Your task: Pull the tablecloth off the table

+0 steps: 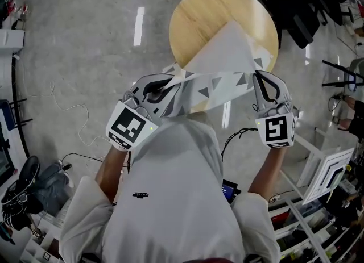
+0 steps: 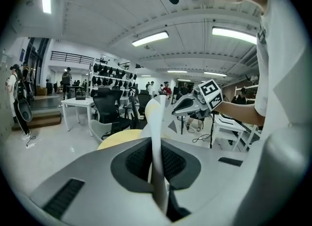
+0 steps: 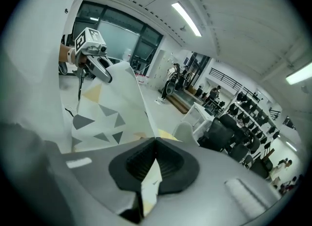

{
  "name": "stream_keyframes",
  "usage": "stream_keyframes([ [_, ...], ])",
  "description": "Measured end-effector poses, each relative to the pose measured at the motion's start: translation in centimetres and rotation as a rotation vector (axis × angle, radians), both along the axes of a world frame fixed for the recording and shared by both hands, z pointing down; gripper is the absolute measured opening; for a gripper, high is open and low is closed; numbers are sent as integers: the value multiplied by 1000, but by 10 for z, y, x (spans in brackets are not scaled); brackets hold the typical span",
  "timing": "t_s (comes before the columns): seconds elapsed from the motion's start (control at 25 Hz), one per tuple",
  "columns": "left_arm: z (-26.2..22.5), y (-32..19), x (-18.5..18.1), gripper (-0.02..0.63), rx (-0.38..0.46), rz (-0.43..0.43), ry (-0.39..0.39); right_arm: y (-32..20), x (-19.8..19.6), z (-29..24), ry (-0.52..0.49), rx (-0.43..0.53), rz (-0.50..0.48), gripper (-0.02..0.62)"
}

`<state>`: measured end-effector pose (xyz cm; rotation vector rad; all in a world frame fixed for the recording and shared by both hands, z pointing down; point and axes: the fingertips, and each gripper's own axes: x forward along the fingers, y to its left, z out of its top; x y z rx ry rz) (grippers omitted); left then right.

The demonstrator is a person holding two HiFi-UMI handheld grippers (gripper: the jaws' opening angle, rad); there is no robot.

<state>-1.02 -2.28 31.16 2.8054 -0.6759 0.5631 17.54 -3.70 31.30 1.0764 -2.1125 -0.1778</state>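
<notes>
- The tablecloth (image 1: 224,57) is white with grey and yellowish triangles, and it's half up in the air. One edge is stretched like a band between the two grippers. The rest slopes away from the gripper tips and down onto the worktop (image 1: 207,15).
- The far end of the cloth lies on the round wooden worktop, covering the part nearest the right gripper. The wood farther out and toward the left gripper's side is bare.
- The left gripper (image 1: 165,88) is clenched on the cloth. In the left gripper view the fabric runs as a thin upright fold straight through the closed jaws.
- The right gripper (image 1: 266,83) is clamped on the cloth too. In its own view a corner of cloth sticks out behind the pinched jaws, and the patterned sheet fans out toward the other gripper.
- Both grippers are held up in front of the person's chest, well apart, each at one end of the band, with the marker cubes facing the head camera.
- The person's white shirt (image 1: 176,188) fills the space below the grippers.
- The grey shiny floor (image 1: 85,57) is all around, with a thin cable (image 1: 74,108) off to the left gripper's side.
- Black office chairs (image 1: 296,6) sit beyond the right gripper, past the worktop.
</notes>
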Motion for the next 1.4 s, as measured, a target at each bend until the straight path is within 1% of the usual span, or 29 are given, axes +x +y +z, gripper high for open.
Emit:
stream_keyframes([
  [0.12, -11, 32, 15, 14, 13, 46, -28, 34, 15, -7, -26, 5, 17, 11],
  [0.32, -22, 92, 27, 14, -4, 121, -51, 86, 27, -18, -66, 17, 50, 11],
  [0.44, -24, 130, 35, 14, -14, 184, -71, 120, 37, -23, -89, 27, 65, 11],
  [0.6, -24, 175, 50, 13, -26, 262, -97, 164, 57, -28, -76, 10, 73, 11],
  [0.72, -25, 199, 62, 14, -24, 308, -105, 194, 72, -31, -63, 0, 86, 11],
  [0.88, -33, 216, 75, 14, -9, 364, -94, 220, 86, -43, -30, 18, 109, 11],
  [1.04, -44, 229, 84, 14, 9, 453, -85, 233, 97, -66, -16, 64, 123, 11],
  [1.16, -57, 237, 95, 13, 13, 516, -45, 243, 108, -90, -12, 106, 136, 11],
  [1.28, -65, 234, 99, 12, 31, 523, -15, 251, 116, -107, 21, 131, 174, 11],
  [1.4, -65, 228, 102, 12, 50, 482, -33, 252, 123, -107, 86, 124, 216, 12],
])
